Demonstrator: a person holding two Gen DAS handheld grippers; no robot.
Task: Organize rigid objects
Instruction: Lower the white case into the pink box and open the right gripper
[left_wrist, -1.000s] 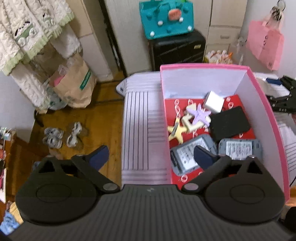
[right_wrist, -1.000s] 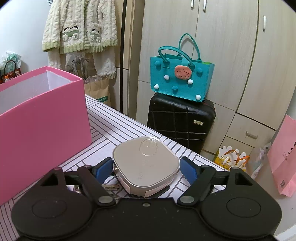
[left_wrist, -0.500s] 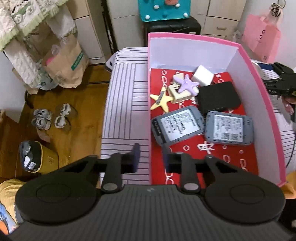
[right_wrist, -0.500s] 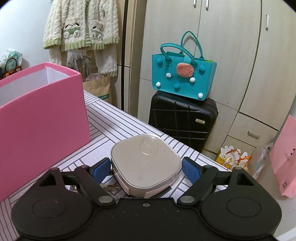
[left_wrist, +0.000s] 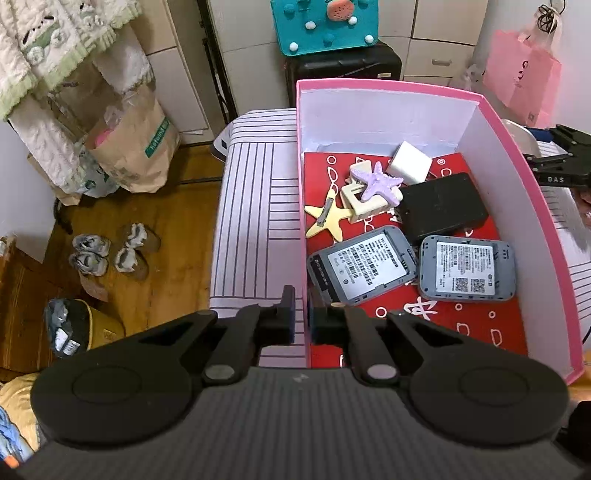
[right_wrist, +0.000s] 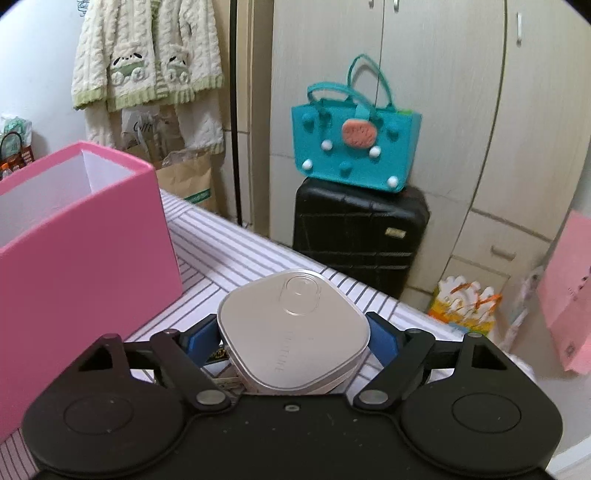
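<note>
A pink box (left_wrist: 524, 173) stands on the striped table (left_wrist: 255, 221). It holds two grey devices (left_wrist: 364, 264), a black case (left_wrist: 441, 206), star shapes (left_wrist: 378, 182) and a white block (left_wrist: 410, 162). My left gripper (left_wrist: 304, 319) is shut on the box's left wall near its front corner, one finger outside and one inside. A beige rounded-square case (right_wrist: 293, 325) lies on the table beside the box (right_wrist: 85, 251). My right gripper (right_wrist: 293, 338) straddles the beige case, and its blue pads (right_wrist: 382, 338) touch both of the case's sides.
Keys (right_wrist: 218, 354) lie under the beige case. A black suitcase (right_wrist: 360, 236) with a teal bag (right_wrist: 354, 147) on it stands beyond the table edge. Pink bags (right_wrist: 569, 295), cupboards, a paper bag (left_wrist: 136, 147) and shoes (left_wrist: 110, 253) on the wooden floor surround the table.
My left gripper went from wide open to shut on the box's left wall and dropped slightly. The right gripper slid a little further around the beige case.
</note>
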